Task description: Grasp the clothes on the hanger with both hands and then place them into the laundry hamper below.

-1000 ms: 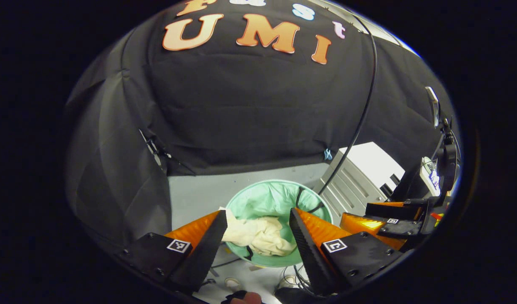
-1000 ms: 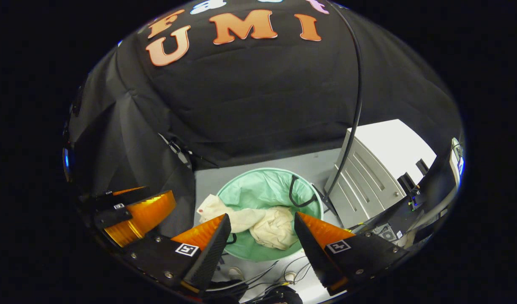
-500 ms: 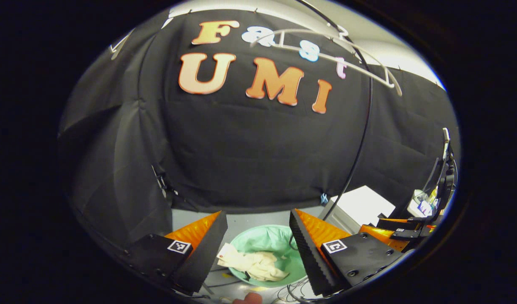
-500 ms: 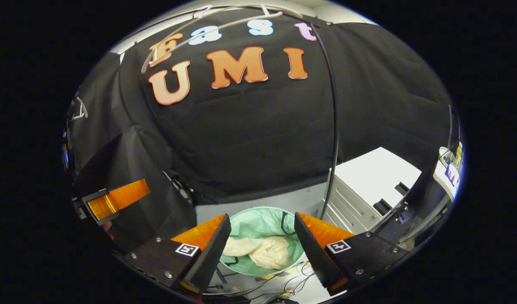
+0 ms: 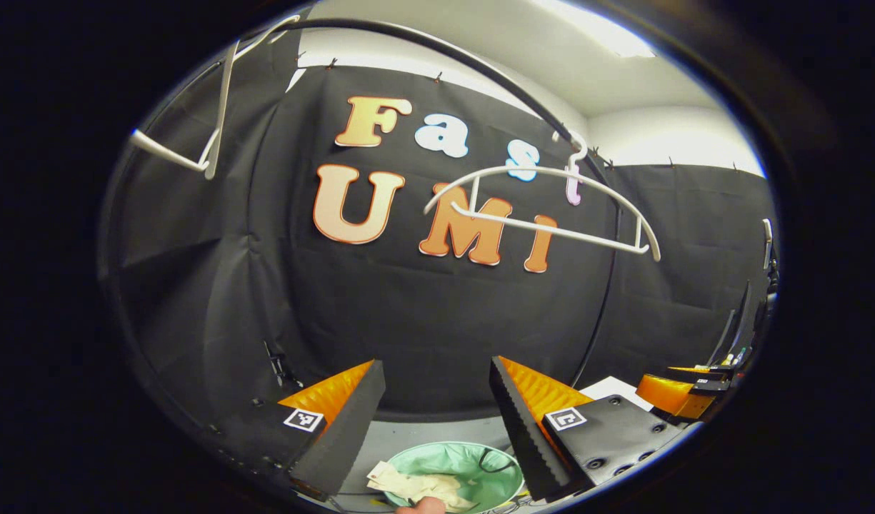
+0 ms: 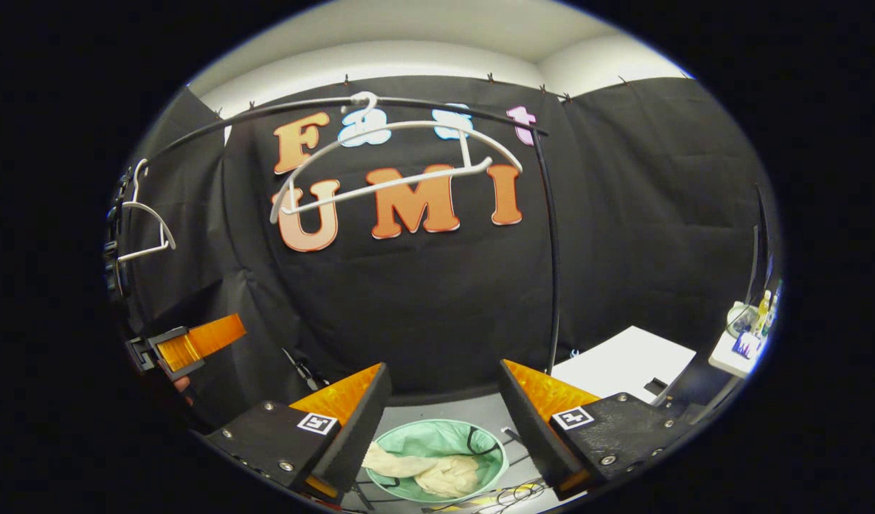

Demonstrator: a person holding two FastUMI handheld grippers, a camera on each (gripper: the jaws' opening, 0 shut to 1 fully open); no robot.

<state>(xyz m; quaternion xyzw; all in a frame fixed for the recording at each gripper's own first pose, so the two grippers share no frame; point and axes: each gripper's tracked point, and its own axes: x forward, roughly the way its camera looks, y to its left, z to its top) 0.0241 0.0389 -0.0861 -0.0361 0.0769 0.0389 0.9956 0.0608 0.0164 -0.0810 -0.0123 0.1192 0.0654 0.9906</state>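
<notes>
The cream clothes [image 6: 437,472] lie crumpled inside the green-lined laundry hamper [image 6: 441,434] on the floor, with one corner draped over its near-left rim. In the left gripper view the clothes [image 5: 416,487] and the hamper [image 5: 473,460] sit low between the fingers. A bare white hanger [image 6: 387,171] hangs from the black rail; the left gripper view has the hanger [image 5: 544,218] up right. My left gripper [image 5: 435,363] is open and holds nothing, well above the hamper. My right gripper [image 6: 444,365] is also open, with nothing in it.
A second bare white hanger [image 6: 148,232] hangs at the rail's left end. A white cabinet [image 6: 623,360] stands right of the hamper, and a shelf with bottles [image 6: 751,332] is farther right. Cables [image 6: 494,496] lie on the floor by the hamper. The black rail post [image 6: 553,271] runs down behind it.
Both grippers have lifted and tilted up away from the hamper, which has sunk to the bottom of each view. The rail and bare hanger have come into sight. Both stay open.
</notes>
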